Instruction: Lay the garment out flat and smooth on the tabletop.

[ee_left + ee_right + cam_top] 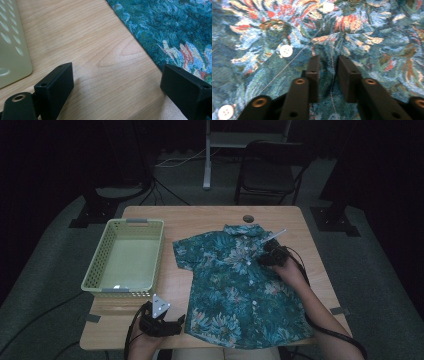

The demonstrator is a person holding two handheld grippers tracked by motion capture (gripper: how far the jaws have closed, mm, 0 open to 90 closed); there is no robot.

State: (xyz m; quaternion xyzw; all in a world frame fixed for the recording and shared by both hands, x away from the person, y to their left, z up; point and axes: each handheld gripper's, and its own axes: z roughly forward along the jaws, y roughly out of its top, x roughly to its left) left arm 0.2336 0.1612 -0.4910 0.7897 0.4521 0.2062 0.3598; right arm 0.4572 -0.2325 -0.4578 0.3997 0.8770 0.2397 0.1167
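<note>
A teal floral short-sleeved shirt (pixel 235 285) lies flat on the wooden table (pixel 200 217), collar at the far end, its white buttons running down the front. My right gripper (pixel 262 260) rests on the chest near the button line. In the right gripper view its jaws (pixel 328 62) stand close together, pinching a raised fold of the shirt fabric (pixel 362 37). My left gripper (pixel 182 322) lies low at the table's front edge, just left of the hem. In the left gripper view its jaws (pixel 117 82) are wide apart over bare wood, with the shirt's edge (pixel 175 30) beside the right jaw.
A pale green perforated basket (pixel 97 262) stands on the left of the table, and its corner (pixel 12 50) appears in the left gripper view. A dark chair (pixel 270 170) and stand legs lie beyond the far edge. A round hole (pixel 247 218) sits near the collar.
</note>
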